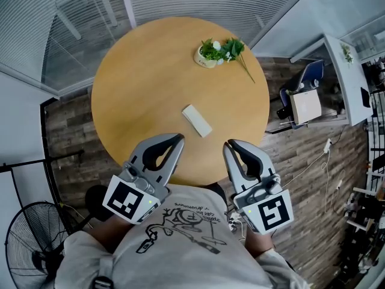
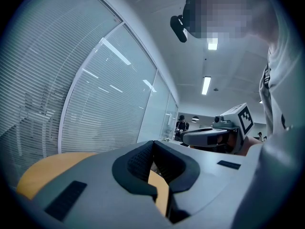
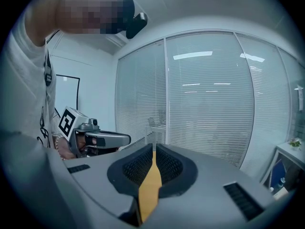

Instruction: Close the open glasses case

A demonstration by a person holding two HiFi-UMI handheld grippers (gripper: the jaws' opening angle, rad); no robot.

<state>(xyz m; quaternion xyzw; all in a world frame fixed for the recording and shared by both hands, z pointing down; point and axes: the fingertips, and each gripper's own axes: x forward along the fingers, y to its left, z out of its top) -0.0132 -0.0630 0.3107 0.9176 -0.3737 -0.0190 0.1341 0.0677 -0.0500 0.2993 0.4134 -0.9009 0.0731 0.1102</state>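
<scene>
The glasses case [image 1: 197,120] is a small white oblong lying flat near the middle of the round wooden table [image 1: 138,83]; I cannot tell whether its lid is up. My left gripper [image 1: 178,138] hovers over the table's near edge, below and left of the case, jaws shut and empty. My right gripper [image 1: 230,144] is held beside it, below and right of the case, also shut and empty. In the left gripper view, the left gripper [image 2: 152,144] points past the right gripper [image 2: 214,137]. In the right gripper view, the right gripper [image 3: 153,147] sees the left gripper [image 3: 95,138]. The case shows in neither gripper view.
A small pot of green plants with white flowers [image 1: 219,52] stands at the table's far right. A floor fan [image 1: 30,239] is at the lower left, and a chair with a box [image 1: 304,101] at the right. Blinds and glass walls [image 1: 78,17] ring the far side.
</scene>
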